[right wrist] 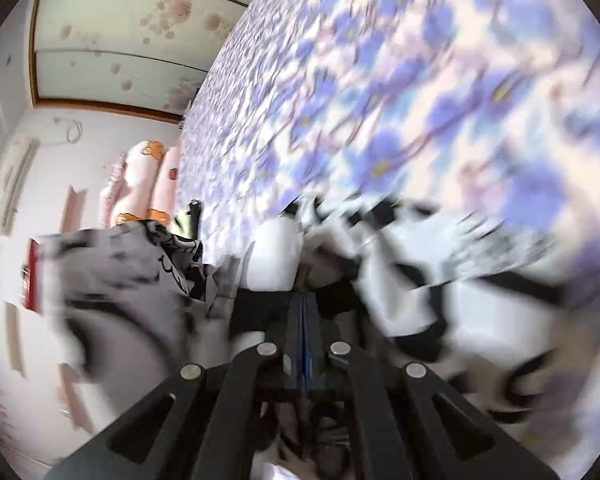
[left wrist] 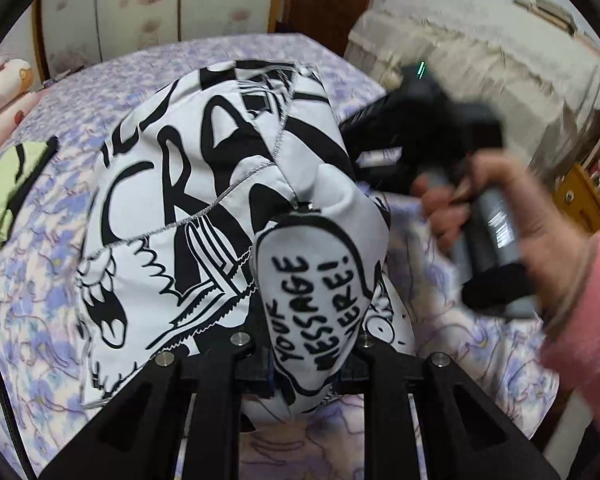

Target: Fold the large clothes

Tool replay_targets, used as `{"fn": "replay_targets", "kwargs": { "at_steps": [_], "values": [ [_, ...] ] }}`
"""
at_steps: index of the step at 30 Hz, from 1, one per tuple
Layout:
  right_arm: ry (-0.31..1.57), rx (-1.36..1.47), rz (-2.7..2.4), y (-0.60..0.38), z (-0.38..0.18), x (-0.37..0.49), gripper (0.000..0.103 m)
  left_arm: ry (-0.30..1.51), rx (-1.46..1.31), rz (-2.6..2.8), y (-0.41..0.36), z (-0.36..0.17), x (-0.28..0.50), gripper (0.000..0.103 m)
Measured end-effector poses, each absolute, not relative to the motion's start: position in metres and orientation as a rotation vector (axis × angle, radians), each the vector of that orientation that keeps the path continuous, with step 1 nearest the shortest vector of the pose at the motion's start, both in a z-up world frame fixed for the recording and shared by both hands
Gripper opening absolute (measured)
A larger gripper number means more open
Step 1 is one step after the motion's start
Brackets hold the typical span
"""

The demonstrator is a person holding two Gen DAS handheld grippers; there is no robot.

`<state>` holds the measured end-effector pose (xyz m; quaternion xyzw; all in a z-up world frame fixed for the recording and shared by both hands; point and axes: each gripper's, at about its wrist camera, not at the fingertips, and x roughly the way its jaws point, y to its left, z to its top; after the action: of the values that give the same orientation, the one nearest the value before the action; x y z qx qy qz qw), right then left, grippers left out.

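Observation:
A large white garment with black graffiti print (left wrist: 188, 208) hangs bunched above the bed. My left gripper (left wrist: 304, 360) is shut on a fold of it that reads "YOUR MESSAGE HERE". The right gripper tool (left wrist: 428, 136), held by a hand in a pink sleeve, sits at the garment's right edge. In the right wrist view, blurred by motion, my right gripper (right wrist: 303, 300) has its jaws pressed together on the same garment (right wrist: 420, 280), which spreads to both sides.
The bed (left wrist: 40, 280) has a purple floral sheet (right wrist: 400, 100). A folded green cloth (left wrist: 8, 192) lies at its left edge, pink pillows (left wrist: 4, 92) beyond. A cream lace-covered piece of furniture (left wrist: 480, 60) stands at the right. Floral wardrobe doors (left wrist: 160, 4) are behind.

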<state>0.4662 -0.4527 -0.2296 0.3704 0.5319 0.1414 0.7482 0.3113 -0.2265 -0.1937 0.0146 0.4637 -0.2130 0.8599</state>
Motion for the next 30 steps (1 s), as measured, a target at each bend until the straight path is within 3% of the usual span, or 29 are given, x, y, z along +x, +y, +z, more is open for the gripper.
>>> {"fn": "replay_targets", "kwargs": {
  "at_steps": [11, 15, 21, 24, 25, 27, 28, 29, 30],
  "values": [
    [1.143, 0.725, 0.286, -0.524, -0.192, 0.438, 0.0, 1.128, 0.081, -0.408, -0.277, -0.265, 0.32, 0.018],
    [1.19, 0.684, 0.342, -0.5, -0.188, 0.429, 0.0, 1.127, 0.198, -0.414, -0.295, -0.267, 0.316, 0.043],
    [1.282, 0.612, 0.397, -0.47, -0.182, 0.413, 0.0, 1.144, 0.167, -0.479, -0.294, -0.225, 0.306, 0.083],
    [1.319, 0.632, 0.389, -0.466, -0.182, 0.402, 0.001, 1.129, 0.199, -0.482, -0.283, -0.198, 0.299, 0.091],
    [1.337, 0.636, 0.384, -0.465, -0.183, 0.397, 0.004, 1.128, 0.208, -0.47, -0.277, -0.191, 0.297, 0.094],
    [1.366, 0.645, 0.365, -0.465, -0.186, 0.389, 0.02, 1.146, 0.204, -0.441, -0.26, -0.18, 0.298, 0.099],
    [1.388, 0.662, 0.35, -0.466, -0.19, 0.382, 0.037, 1.162, 0.196, -0.42, -0.25, -0.177, 0.299, 0.1],
    [1.4, 0.672, 0.341, -0.466, -0.192, 0.378, 0.047, 1.175, 0.188, -0.402, -0.24, -0.174, 0.302, 0.1],
    [1.421, 0.685, 0.327, -0.465, -0.196, 0.372, 0.048, 1.195, 0.182, -0.371, -0.228, -0.173, 0.304, 0.1]
  ]
}}
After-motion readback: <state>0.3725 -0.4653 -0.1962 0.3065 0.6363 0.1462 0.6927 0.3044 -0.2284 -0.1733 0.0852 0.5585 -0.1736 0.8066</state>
